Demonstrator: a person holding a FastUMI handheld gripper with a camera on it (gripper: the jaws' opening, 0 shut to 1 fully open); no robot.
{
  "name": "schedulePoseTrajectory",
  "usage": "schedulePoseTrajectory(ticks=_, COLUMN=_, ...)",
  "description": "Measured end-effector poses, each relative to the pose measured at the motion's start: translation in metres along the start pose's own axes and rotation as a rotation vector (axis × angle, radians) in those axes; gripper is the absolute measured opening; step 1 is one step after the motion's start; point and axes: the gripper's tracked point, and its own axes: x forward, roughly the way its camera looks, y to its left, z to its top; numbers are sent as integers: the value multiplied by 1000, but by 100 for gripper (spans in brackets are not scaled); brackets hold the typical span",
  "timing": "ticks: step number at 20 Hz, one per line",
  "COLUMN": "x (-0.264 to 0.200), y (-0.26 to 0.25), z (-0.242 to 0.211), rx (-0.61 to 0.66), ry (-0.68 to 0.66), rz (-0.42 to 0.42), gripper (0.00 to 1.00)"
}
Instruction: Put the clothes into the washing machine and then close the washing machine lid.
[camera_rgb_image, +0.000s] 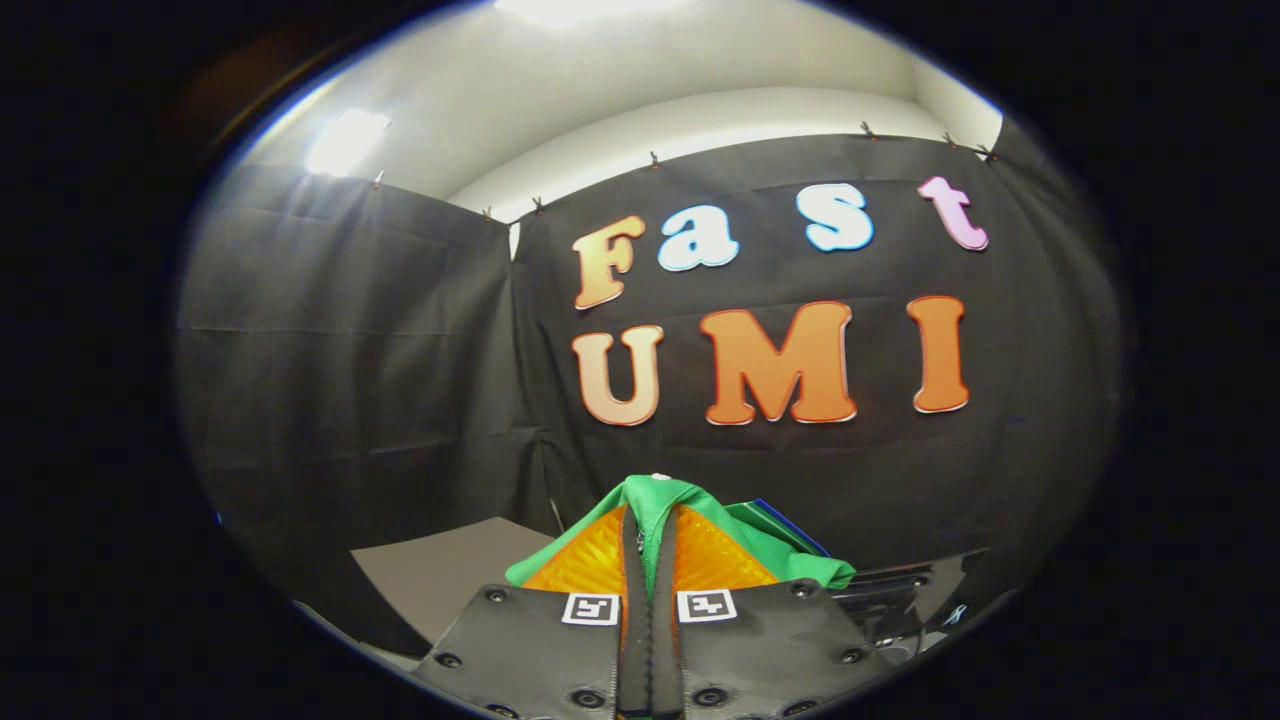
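A green garment (660, 500) is pinched between my two fingers and drapes over their tips, with a bit of blue cloth (790, 525) showing at its right side. My gripper (650, 525) is shut on this cloth and held up high, facing the black booth wall. The garment hangs down on both sides of the fingers (590, 565). A dark machine edge (900, 590) with ridges shows low to the right of the fingers; I cannot tell whether it is the washing machine.
A grey flat surface (440, 580) lies low to the left of the fingers. The black cloth wall (350, 350) closes the space ahead and to the left, with a white ceiling above it.
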Motion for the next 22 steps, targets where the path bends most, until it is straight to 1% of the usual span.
schedulePoseTrajectory(ticks=2, x=-11, y=-37, z=-10, rx=-14, ry=14, rz=-61, gripper=8)
schedulePoseTrajectory(ticks=5, x=-20, y=-81, z=-32, rx=-23, ry=57, rz=-132, gripper=8)
schedulePoseTrajectory(ticks=8, x=-20, y=-110, z=-66, rx=-17, ry=116, rz=-160, gripper=8)
schedulePoseTrajectory(ticks=11, x=-16, y=-131, z=-108, rx=21, ry=182, rz=-180, gripper=8)
schedulePoseTrajectory(ticks=15, x=-9, y=-157, z=-175, rx=76, ry=278, rz=-219, gripper=8)
schedulePoseTrajectory(ticks=20, x=1, y=-186, z=-271, rx=145, ry=449, rz=-255, gripper=8)
schedulePoseTrajectory(ticks=22, x=-2, y=-193, z=-314, rx=174, ry=530, rz=-270, gripper=8)
